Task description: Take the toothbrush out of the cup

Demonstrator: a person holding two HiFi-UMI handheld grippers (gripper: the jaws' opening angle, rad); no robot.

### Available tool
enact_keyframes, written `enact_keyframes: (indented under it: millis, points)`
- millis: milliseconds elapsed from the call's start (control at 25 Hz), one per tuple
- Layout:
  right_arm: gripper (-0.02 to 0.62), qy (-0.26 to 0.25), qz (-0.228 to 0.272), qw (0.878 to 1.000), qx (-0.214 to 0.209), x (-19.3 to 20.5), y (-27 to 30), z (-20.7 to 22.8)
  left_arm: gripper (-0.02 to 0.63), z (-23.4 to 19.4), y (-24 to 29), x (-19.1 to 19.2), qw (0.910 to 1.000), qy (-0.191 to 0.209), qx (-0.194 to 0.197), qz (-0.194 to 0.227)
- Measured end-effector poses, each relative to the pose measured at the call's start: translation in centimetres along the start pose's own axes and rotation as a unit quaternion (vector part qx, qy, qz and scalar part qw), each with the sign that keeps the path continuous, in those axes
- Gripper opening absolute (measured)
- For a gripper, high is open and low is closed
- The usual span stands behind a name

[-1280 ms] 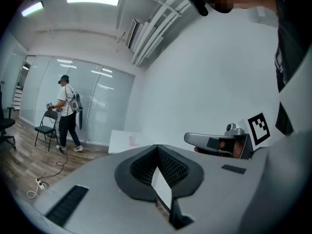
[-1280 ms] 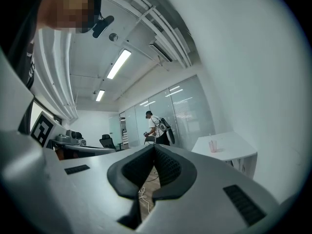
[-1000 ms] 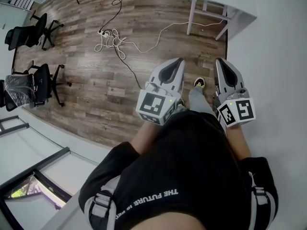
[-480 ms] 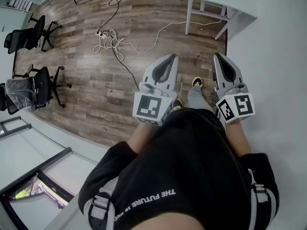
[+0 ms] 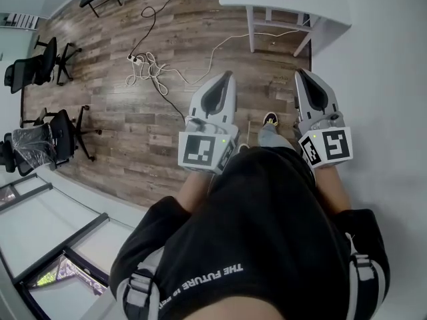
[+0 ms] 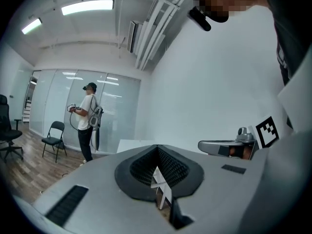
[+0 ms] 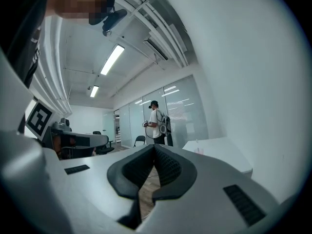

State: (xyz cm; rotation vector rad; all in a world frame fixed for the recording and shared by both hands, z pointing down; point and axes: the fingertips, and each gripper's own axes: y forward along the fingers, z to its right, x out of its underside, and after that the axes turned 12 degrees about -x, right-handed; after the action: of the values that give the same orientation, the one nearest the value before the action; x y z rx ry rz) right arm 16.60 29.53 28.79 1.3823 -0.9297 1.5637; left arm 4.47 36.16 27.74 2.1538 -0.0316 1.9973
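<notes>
Our right gripper [image 7: 155, 149]: fingers [image 7: 171, 168] closed, tips touching. Wood floor [image 7: 147, 186] shows through the slot below the tips. Left gripper [image 7: 83, 140] sits at the left edge, with its marker cube [image 7: 38, 119] up beside it. Ahead, a person [image 7: 157, 123] in white shirt, cap and backpack stands by the glass partition [image 7: 183, 116], holding a device. Black chair [image 7: 139, 140] is just left of them. White surface [image 7: 219, 152] at right carries a small pinkish item [image 7: 198, 150], too small to identify. Strip lights [image 7: 112, 58] on the ceiling.
</notes>
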Motion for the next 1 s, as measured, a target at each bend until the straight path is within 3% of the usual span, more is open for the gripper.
enact_keyframes:
  millis: [440, 1000]
  points:
    - [0.015, 0.012, 0.009, 1.0, -0.005, -0.2, 0.1, 8.3, 0.02, 4.0, 7.1, -0.9, 0.9997, 0.019, -0.007, -0.01]
    - [0.015, 0.037, 0.023, 0.999, -0.003, 0.5, -0.3, 13.0, 0.02, 6.4, 9.7, -0.7, 0.9985, 0.047, -0.014, -0.026]
